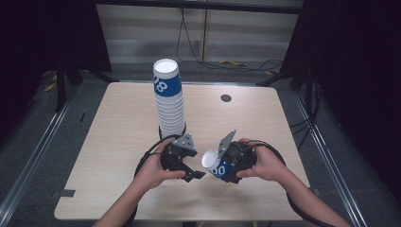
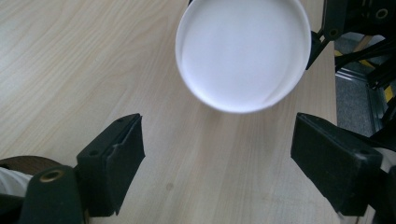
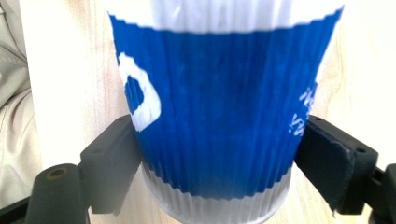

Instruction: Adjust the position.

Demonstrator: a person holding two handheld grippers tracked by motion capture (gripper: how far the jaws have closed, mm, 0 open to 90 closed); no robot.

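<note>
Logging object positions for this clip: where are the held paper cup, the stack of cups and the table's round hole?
held paper cup (image 1: 218,168), high view, blue sleeve
stack of cups (image 1: 170,106), high view, white ribbed middle
round hole (image 1: 226,98), high view, its dark centre

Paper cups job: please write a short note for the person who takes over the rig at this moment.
Right gripper: shut on one blue and white cup, held tilted above the table, mouth toward the left gripper.
Left gripper: open, nothing between its fingers, facing the cup's mouth.
Cup stack: upright at the table's middle.
Done: one cup is in hand.
Left: probably add this cup to the stack, or set it down.
</note>
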